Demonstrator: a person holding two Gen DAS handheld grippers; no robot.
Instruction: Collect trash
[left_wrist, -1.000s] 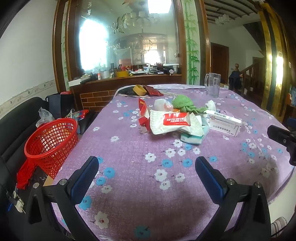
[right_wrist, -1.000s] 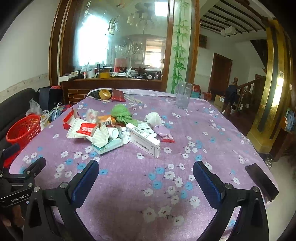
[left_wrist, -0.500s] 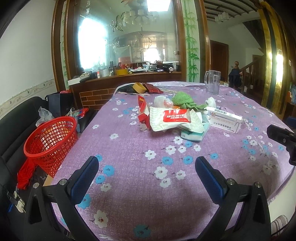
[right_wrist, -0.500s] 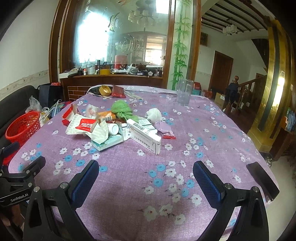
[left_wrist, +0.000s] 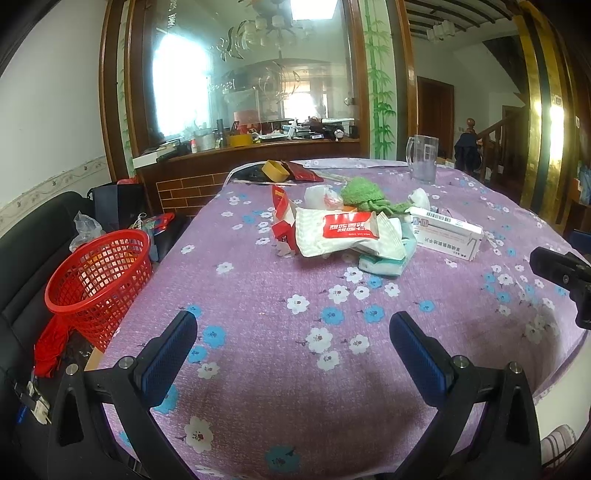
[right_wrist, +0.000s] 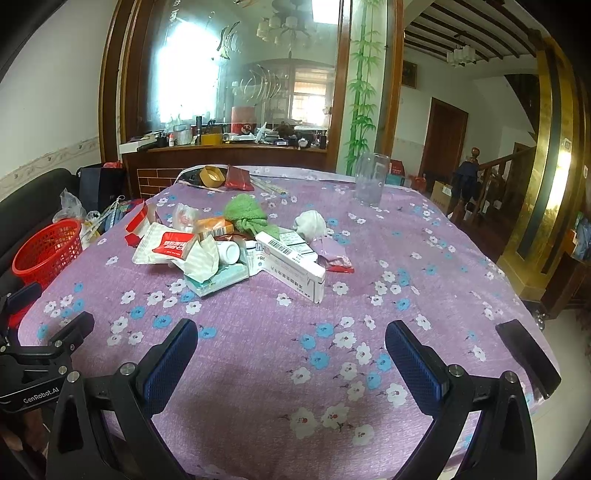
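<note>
A pile of trash lies mid-table: a white wipes pack with a red label (left_wrist: 341, 230) (right_wrist: 168, 245), a long white medicine box (left_wrist: 445, 232) (right_wrist: 291, 266), a green cloth (left_wrist: 364, 194) (right_wrist: 247, 214), a red-white carton (left_wrist: 282, 221), a crumpled white tissue (right_wrist: 310, 221) and a pale green packet (right_wrist: 218, 280). A red mesh basket (left_wrist: 98, 273) (right_wrist: 48, 251) stands off the table's left edge. My left gripper (left_wrist: 293, 345) is open and empty above the near table edge. My right gripper (right_wrist: 291, 354) is open and empty, also short of the pile.
The round table has a purple flowered cloth (left_wrist: 280, 295). A clear glass pitcher (left_wrist: 421, 158) (right_wrist: 371, 179), a tape roll (right_wrist: 212, 175) and a dark red pouch (right_wrist: 238, 177) sit at the far side. A black phone (right_wrist: 528, 356) lies near the right edge. A black sofa (left_wrist: 22, 236) is left.
Both grippers have drawn slightly back and up from the table, so the pile looks a little farther. Nothing was picked up; both stay open.
</note>
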